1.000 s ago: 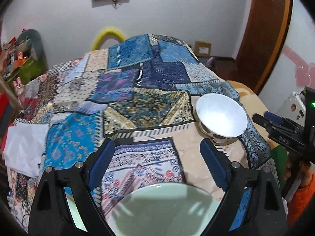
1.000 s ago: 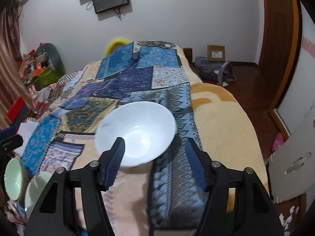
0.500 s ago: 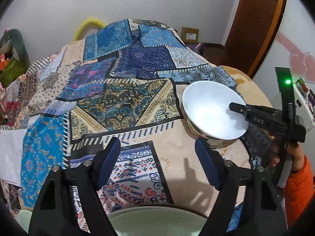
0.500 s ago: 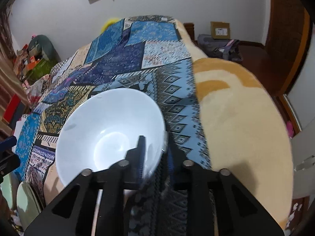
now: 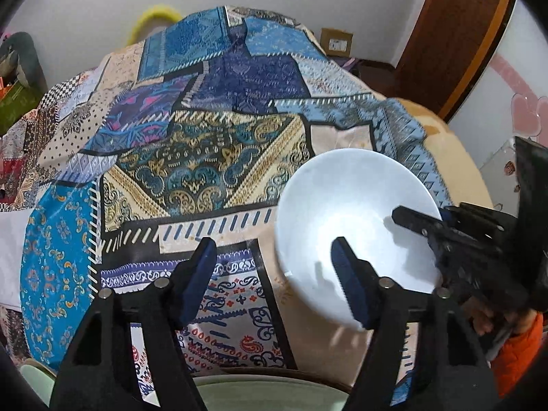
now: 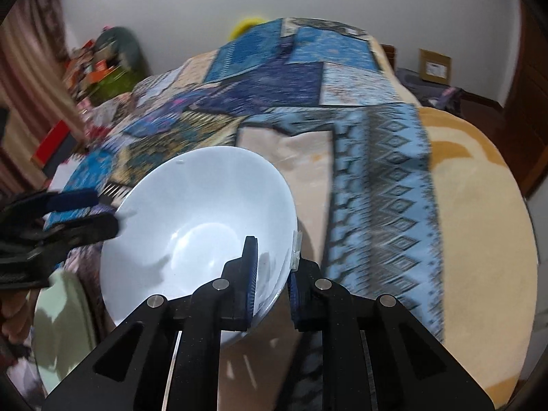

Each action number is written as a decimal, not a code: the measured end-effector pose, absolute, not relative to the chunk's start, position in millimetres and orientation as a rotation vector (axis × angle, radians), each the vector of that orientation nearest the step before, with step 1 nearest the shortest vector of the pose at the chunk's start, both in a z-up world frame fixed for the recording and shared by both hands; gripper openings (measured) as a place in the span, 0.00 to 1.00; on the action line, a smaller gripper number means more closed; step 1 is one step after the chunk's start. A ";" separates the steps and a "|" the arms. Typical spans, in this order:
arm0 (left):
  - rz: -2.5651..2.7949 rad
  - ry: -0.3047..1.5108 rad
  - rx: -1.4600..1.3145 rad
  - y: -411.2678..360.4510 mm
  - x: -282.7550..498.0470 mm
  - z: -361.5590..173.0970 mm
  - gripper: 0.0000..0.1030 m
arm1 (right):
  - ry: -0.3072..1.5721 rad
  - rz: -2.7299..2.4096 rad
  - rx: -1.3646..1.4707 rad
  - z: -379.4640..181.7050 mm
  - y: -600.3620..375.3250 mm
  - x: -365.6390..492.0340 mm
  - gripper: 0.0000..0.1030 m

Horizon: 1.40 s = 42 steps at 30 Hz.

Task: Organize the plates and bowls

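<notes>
One white bowl pinched by right tool, no legible writing

Both wrist cams look down-forward over the patchwork bedspread toward the far wall; both see the white bowl close up.

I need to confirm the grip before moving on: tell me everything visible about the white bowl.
The round, glossy white ceramic-looking bowl is deep, plain inside and empty. The right gripper pinches its near rim, one finger inside, one outside. It tilts and looks lifted off the patchwork cloth, though blur hides its base. The open left gripper sits beside it without touching.
</notes>
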State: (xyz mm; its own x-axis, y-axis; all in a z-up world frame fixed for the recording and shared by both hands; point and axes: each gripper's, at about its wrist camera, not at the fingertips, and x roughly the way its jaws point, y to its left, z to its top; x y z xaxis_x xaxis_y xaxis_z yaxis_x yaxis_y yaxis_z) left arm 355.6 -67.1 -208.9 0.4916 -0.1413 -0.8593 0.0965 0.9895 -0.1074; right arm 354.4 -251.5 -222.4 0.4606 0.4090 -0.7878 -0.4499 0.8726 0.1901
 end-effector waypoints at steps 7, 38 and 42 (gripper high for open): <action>-0.170 1.084 -0.014 -74.7 354.2 -221.5 0.49 | 0.997 0.524 -0.005 -228.4 -250.6 352.9 0.19; -0.155 0.987 -0.022 -64.0 283.0 -158.0 0.20 | 0.858 0.513 0.041 -157.3 -229.5 289.9 0.18; -0.146 0.959 -0.037 -52.2 262.7 -139.9 0.20 | 0.837 0.530 0.030 -144.1 -218.2 276.0 0.18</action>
State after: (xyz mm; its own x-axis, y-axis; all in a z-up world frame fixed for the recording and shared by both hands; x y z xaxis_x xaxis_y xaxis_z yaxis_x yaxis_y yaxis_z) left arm 262.7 -52.2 -139.9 0.5652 -0.1401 -0.8130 0.1074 0.9896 -0.0959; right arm 276.0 -218.2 -144.1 0.5482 0.4586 -0.6994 -0.4358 0.8704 0.2292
